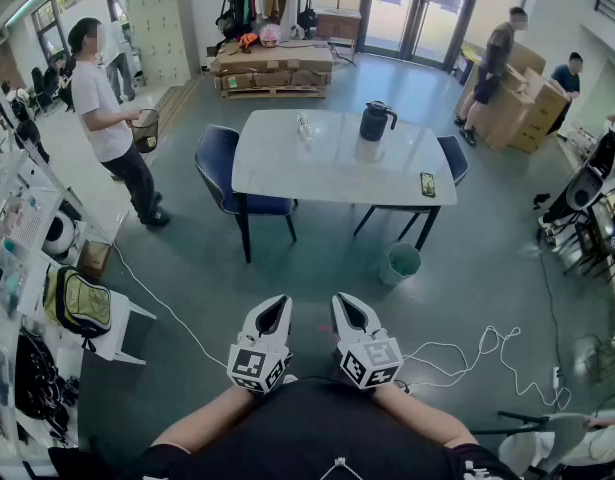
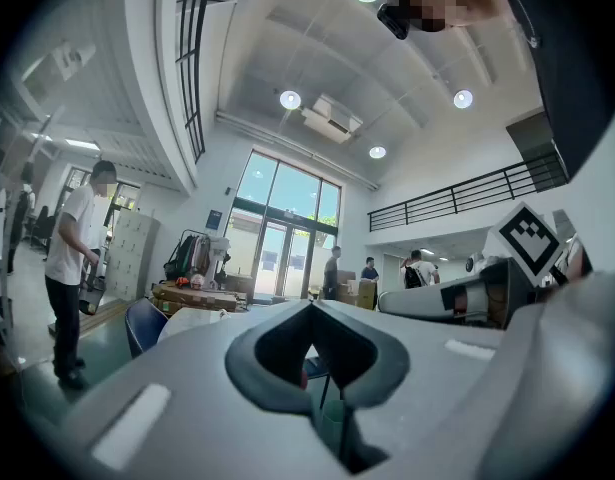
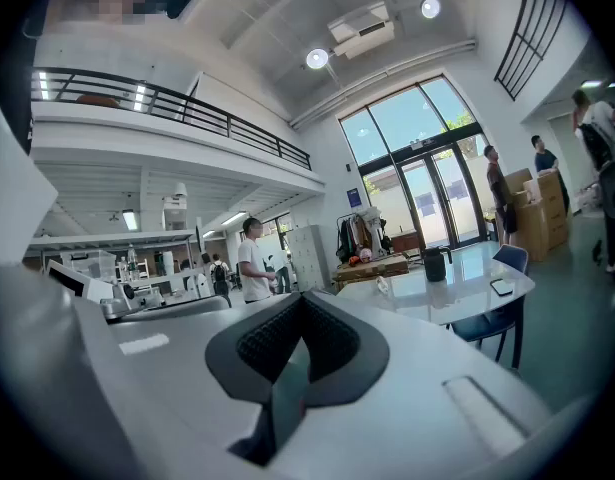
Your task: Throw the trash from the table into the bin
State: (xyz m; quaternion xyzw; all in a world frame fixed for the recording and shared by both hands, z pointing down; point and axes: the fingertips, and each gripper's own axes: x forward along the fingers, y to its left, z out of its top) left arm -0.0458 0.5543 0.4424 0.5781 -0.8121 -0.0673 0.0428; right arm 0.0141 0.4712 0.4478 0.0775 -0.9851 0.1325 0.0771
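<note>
A white table (image 1: 337,163) stands a few steps ahead in the head view. On it lie a small clear piece of trash (image 1: 304,128), a black jug (image 1: 375,121) and a phone (image 1: 428,184). A pale green bin (image 1: 399,263) sits on the floor by the table's near right leg. My left gripper (image 1: 276,303) and right gripper (image 1: 345,301) are held side by side close to my body, far from the table. Both are shut and hold nothing. The right gripper view shows the table (image 3: 457,268) with the jug (image 3: 434,264) past the shut jaws.
Blue chairs (image 1: 219,163) flank the table. A person in a white shirt (image 1: 102,118) stands at the left with a black mesh basket. Other people handle cardboard boxes (image 1: 522,108) at the back right. White cables (image 1: 467,353) trail on the floor at the right. Shelves with a backpack (image 1: 79,303) line the left.
</note>
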